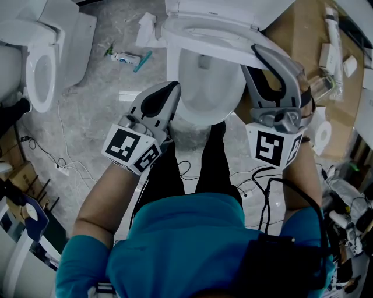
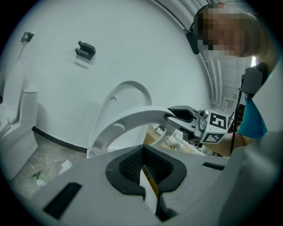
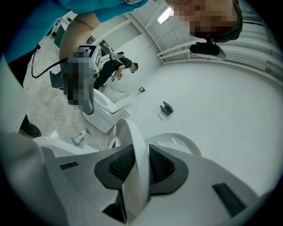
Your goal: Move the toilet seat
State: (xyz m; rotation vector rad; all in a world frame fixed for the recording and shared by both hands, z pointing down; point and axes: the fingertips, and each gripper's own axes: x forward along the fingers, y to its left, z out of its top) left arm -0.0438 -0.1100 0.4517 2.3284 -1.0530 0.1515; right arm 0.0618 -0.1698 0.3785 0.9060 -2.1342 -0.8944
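The white toilet seat (image 1: 198, 38) stands raised over the bowl (image 1: 210, 87), in front of the upright lid (image 1: 221, 11). My right gripper (image 1: 256, 51) is shut on the seat's right rim. In the right gripper view the rim (image 3: 135, 145) runs between both dark pads (image 3: 121, 165). The left gripper view shows the seat (image 2: 128, 117) as an arch, with the right gripper (image 2: 170, 116) clamped on its end. My left gripper (image 1: 172, 88) hovers beside the bowl's left edge, apart from the seat. It is shut (image 2: 142, 152) with nothing in it.
A second toilet (image 1: 41, 64) stands at the left. A tube (image 1: 125, 57) and crumpled paper (image 1: 145, 29) lie on the grey floor, cables (image 1: 64, 166) trail near the person's legs. Cardboard (image 1: 309, 35) with small items and a paper roll (image 1: 320, 134) sit at right.
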